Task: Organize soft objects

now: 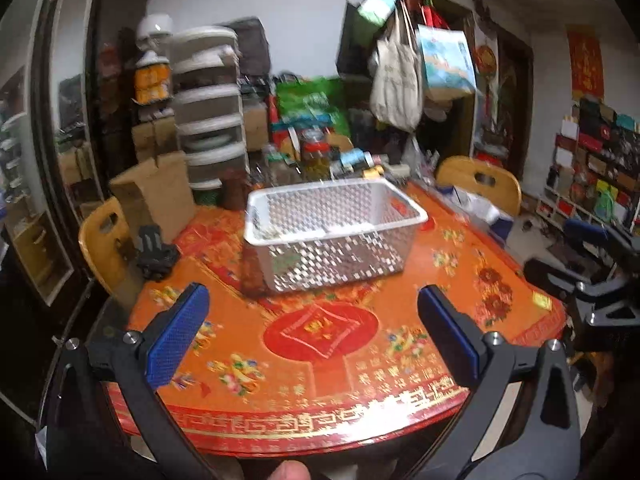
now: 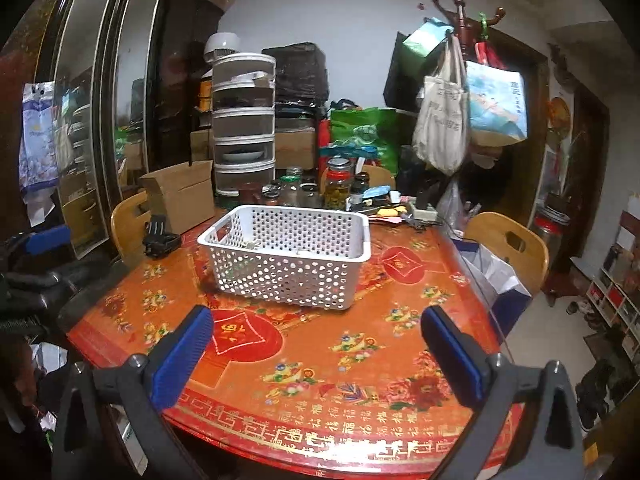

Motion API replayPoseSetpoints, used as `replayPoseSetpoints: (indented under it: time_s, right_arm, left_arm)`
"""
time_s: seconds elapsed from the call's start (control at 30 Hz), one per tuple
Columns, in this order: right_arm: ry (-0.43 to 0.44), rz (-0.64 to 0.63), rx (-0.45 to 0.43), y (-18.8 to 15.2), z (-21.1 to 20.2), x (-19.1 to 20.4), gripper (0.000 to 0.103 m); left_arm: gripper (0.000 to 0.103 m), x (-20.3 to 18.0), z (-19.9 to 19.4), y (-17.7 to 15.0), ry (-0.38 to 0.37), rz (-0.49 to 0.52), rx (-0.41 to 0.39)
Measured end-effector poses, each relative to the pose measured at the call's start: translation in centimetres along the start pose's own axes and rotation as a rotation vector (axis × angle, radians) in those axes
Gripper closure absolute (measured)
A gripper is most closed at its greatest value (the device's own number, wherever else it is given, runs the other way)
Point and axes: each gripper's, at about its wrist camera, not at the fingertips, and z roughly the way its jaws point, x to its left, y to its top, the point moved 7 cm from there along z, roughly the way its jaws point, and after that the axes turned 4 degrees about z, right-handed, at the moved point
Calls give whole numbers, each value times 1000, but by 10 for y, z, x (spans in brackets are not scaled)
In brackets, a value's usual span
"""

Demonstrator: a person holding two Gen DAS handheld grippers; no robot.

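Note:
A white perforated plastic basket (image 1: 336, 236) stands on the red and orange patterned table (image 1: 320, 360); it also shows in the right wrist view (image 2: 286, 256). Something small and pale lies on its floor, too unclear to name. My left gripper (image 1: 312, 332) is open and empty, held over the table's near edge in front of the basket. My right gripper (image 2: 316, 356) is open and empty, also over the near part of the table (image 2: 320, 360). I see no soft objects on the table top.
A black device (image 2: 160, 240) lies at the table's left edge. Jars and bottles (image 2: 320, 192) crowd the far edge, with a cardboard box (image 2: 180, 196) and stacked drawers (image 2: 244, 124) behind. Wooden chairs (image 2: 508, 248) stand left and right. Bags hang on a rack (image 2: 460, 112).

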Motion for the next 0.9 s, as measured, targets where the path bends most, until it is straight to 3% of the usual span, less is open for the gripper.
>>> replayPoseSetpoints:
  time_s: [0.1,0.33,0.9]
  right_arm:
    - [1,15,42,-5,15,-5,0]
    - [15,39,58,-12,21,-10,0]
    - [24,50,84,-18,26,-6,0]
  left_arm:
    - [0,-9,16,-9,-32,-3,36]
    - [0,0,37,-11,-24,-37,45]
    - [0,11,39,-14,-30,-68,43]
